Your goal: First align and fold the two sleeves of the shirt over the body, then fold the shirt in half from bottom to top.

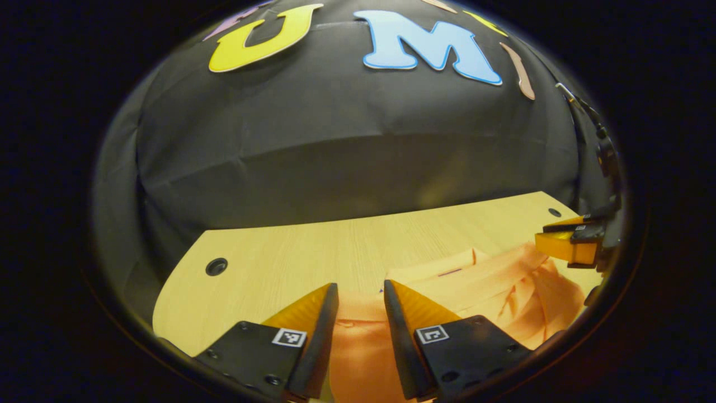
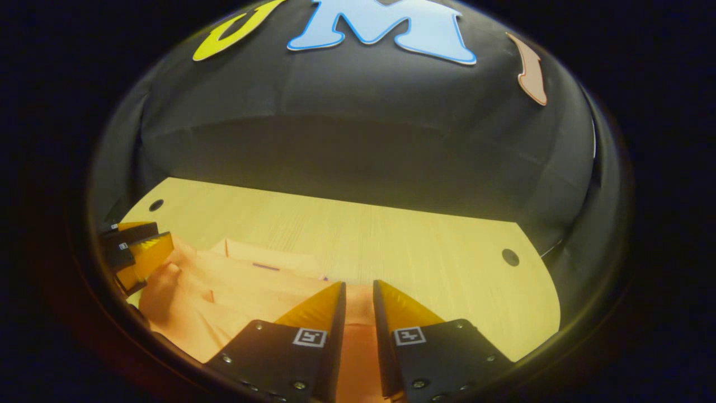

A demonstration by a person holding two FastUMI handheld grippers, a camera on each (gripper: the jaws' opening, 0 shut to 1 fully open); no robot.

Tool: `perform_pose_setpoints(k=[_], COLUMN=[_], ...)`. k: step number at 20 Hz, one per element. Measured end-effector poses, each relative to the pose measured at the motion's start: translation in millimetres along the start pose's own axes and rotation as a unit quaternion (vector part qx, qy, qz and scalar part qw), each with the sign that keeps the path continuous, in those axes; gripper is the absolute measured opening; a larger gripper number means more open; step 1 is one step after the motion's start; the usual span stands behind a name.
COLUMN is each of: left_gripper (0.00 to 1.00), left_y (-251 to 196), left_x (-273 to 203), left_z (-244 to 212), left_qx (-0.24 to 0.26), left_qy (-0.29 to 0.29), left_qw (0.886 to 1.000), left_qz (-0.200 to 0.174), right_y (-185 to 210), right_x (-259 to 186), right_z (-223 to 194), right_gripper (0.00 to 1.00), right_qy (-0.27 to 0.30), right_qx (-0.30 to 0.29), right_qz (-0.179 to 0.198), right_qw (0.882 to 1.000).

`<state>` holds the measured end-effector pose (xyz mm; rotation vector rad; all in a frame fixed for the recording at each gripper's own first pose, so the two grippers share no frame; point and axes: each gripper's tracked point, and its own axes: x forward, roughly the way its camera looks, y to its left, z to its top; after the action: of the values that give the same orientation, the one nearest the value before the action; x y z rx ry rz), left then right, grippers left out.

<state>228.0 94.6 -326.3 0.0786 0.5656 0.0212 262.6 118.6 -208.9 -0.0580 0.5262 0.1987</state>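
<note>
An orange shirt (image 1: 492, 291) lies folded on the light wooden table (image 1: 291, 252), its collar (image 1: 447, 272) towards the far wall. My left gripper (image 1: 361, 288) stands open over the shirt's left part, and cloth shows in the gap between its fingers. In the right gripper view the shirt (image 2: 235, 291) spreads to the left. My right gripper (image 2: 358, 285) is over the shirt's right edge with a narrower gap, also with cloth showing in it. Each gripper appears at the rim of the other's view: the right gripper (image 1: 570, 243) and the left gripper (image 2: 137, 249).
The table (image 2: 436, 252) runs bare beyond the shirt up to the black cloth wall. Round holes sit near its corners (image 1: 216, 266) (image 2: 510, 257). A dark stand with cables (image 1: 604, 151) rises at the far right.
</note>
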Motion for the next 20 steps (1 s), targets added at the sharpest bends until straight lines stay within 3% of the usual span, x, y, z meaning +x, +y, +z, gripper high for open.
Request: perform_pose_setpoints(k=[2,3,4,5,7,9,20], left_gripper=[0.65,0.75,0.77,0.82,0.92,0.96,0.97], left_y=[1.6,1.5,3.2,5.0,4.8,5.4,-1.3], left_x=[-6.2,-9.0,-12.7,-16.4,-25.7,-37.1,-130.2], left_z=[4.9,6.3,8.2,10.0,13.2,16.8,49.0], left_qx=[-0.004,-0.006,-0.006,-0.006,-0.006,-0.004,-0.025], left_qy=[-0.004,-0.005,-0.007,-0.01,-0.015,-0.022,-0.104], left_qw=[1.0,1.0,1.0,1.0,1.0,0.999,0.994], left_qz=[0.004,0.005,0.01,0.016,0.021,0.027,0.037], right_y=[0.3,0.4,0.9,1.1,1.5,2.0,12.2], right_x=[-6.9,-10.5,-13.9,-17.8,-29.8,-44.2,-148.6], right_z=[3.7,5.8,7.1,9.1,14.9,19.1,41.2], right_gripper=[0.46,0.48,0.51,0.66,0.86,0.96,0.96], right_qy=[-0.007,-0.011,-0.014,-0.016,-0.027,-0.04,-0.129], right_qx=[-0.01,-0.015,-0.021,-0.027,-0.035,-0.039,-0.051], right_qz=[0.003,0.005,0.007,0.008,0.008,0.009,0.028], right_qw=[1.0,1.0,1.0,0.999,0.999,0.998,0.99])
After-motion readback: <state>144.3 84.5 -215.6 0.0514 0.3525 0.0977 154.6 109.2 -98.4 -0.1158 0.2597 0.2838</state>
